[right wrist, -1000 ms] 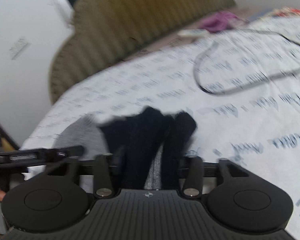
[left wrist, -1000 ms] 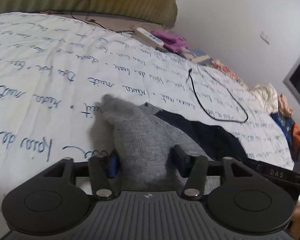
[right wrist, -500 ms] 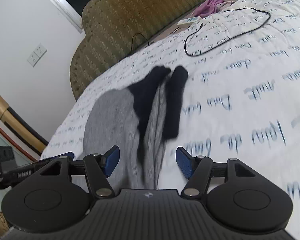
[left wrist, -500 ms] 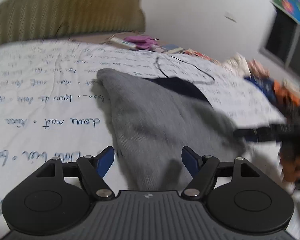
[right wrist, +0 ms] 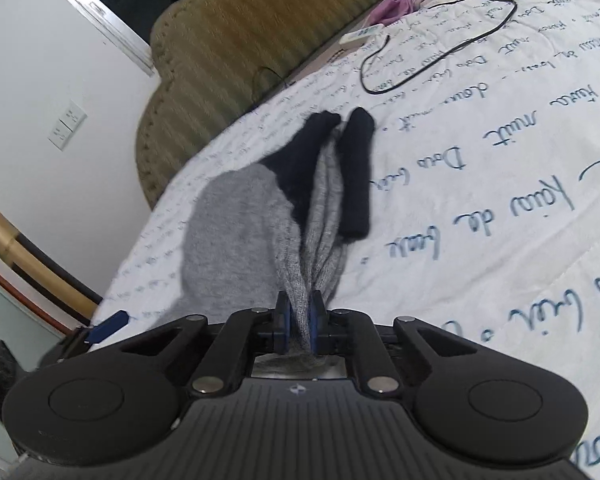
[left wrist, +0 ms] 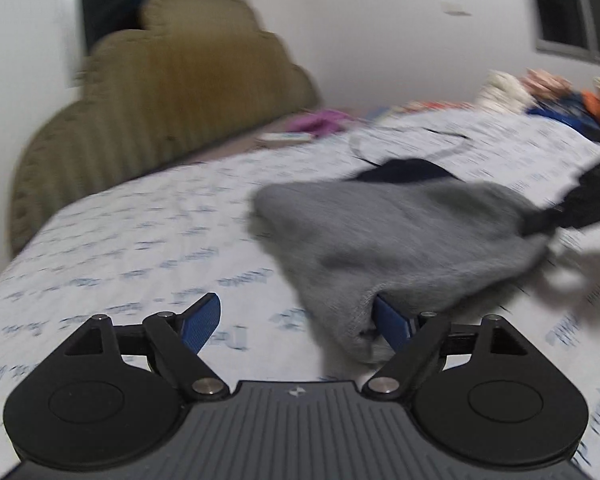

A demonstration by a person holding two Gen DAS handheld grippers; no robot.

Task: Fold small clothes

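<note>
We find the right hand-held gripper (right wrist: 299, 330) nearest the lens, its jaws having just closed and now pinched on a gathered grey fold of the sock pair (right wrist: 300, 208). From that pinch the grey and navy socks run away across the bed (right wrist: 500, 184), their dark ends lying farthest out. We note the left hand-held gripper (left wrist: 300, 322) standing wide, its jaws having just been opening; the sock pair (left wrist: 400, 248) lies partly between them, a grey edge draped against the right pad (left wrist: 392, 326) and clear of the left one. Beyond the socks we record a black cable (right wrist: 440, 52) looped on the bedspread, then the ribbed olive headboard (right wrist: 260, 32).
</note>
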